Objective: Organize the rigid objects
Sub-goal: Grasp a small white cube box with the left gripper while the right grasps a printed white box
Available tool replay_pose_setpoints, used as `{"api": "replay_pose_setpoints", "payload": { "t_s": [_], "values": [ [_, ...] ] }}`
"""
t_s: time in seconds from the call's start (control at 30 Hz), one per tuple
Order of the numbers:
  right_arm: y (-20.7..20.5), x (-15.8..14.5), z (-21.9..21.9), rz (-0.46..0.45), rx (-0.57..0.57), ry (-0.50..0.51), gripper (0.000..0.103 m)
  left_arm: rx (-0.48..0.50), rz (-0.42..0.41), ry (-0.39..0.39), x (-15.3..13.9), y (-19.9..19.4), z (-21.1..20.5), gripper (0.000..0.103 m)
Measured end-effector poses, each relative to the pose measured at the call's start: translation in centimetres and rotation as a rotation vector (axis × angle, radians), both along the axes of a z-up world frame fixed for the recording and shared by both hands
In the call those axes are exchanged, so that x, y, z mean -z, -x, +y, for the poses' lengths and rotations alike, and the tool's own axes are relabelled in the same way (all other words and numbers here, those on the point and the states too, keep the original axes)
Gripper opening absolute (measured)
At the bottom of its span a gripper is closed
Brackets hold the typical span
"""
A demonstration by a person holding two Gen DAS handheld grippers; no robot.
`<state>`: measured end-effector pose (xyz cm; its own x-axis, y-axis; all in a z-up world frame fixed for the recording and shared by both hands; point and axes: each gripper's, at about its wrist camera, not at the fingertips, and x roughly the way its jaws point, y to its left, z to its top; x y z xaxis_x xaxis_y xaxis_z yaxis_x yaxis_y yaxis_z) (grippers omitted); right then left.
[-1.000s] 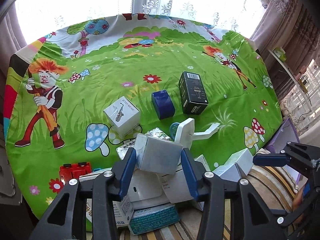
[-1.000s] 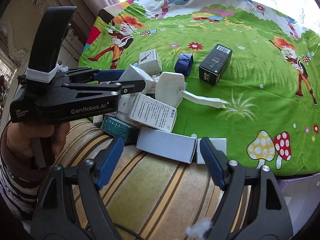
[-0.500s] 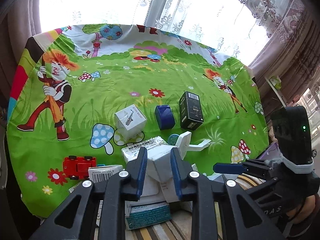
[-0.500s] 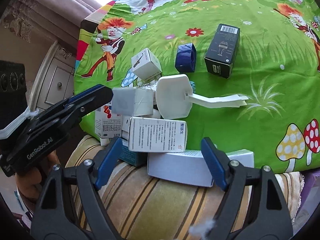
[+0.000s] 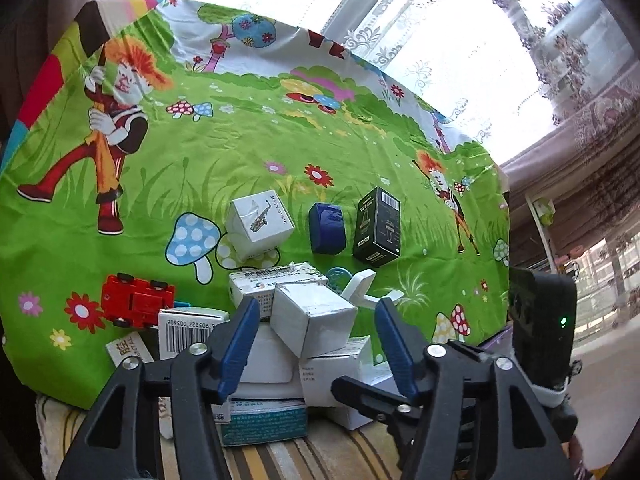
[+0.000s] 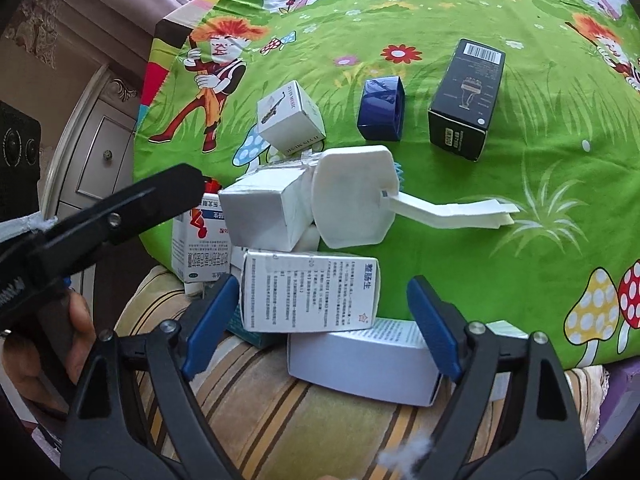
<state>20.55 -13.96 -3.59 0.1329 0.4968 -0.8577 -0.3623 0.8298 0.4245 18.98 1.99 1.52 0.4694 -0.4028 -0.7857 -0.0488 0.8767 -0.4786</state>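
Observation:
A small white box (image 5: 312, 320) rests tilted on top of a pile of cartons (image 5: 276, 360) at the near edge of the green cartoon cloth (image 5: 240, 152). My left gripper (image 5: 318, 340) straddles this box with its jaws opening and a gap on both sides. My right gripper (image 6: 320, 328) hangs over the pile's front, its jaws opening wide around a printed white carton (image 6: 310, 292) and a grey-white carton (image 6: 360, 356) without pressing on either. Beyond the pile, a saxophone-print cube (image 5: 260, 226), a blue box (image 5: 327, 228) and a black box (image 5: 378, 226) stand in a row.
A red toy car (image 5: 136, 300) lies left of the pile. A flat white piece with a long paper strip (image 6: 352, 196) leans on the pile. A striped cushion (image 6: 260, 400) lies under the front cartons. A cabinet (image 6: 100, 148) stands to the left, and curtains (image 5: 400, 20) hang behind the table.
The left gripper squeezed the small white box, then let it go on the pile and widened its jaws while rolling. The right gripper sank closer to the front cartons.

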Motion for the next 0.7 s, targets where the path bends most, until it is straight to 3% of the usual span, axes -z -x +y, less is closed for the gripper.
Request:
{"api": "replay_pose_setpoints", "payload": {
  "t_s": [0.1,0.5,0.57,0.7],
  "values": [
    [-0.1,0.3,0.2,-0.001,-0.009,0.003,0.089,-0.013,0.045,0.012,0.0,-0.8,-0.7,0.068],
    [-0.8,1.2,0.2,-0.001,0.011,0.0,0.089,-0.005,0.157,-0.095,2.7,-2.4,-3.3,0.068],
    [-0.8,1.2,0.3,0.0,0.011,-0.001,0.089,-0.002,0.162,-0.099,3.0,-2.6,-3.4,0.051],
    [-0.6,1.0,0.3,-0.014,0.007,-0.007,0.089,-0.006,0.151,-0.102,3.0,-2.3,-3.3,0.049]
  ]
}}
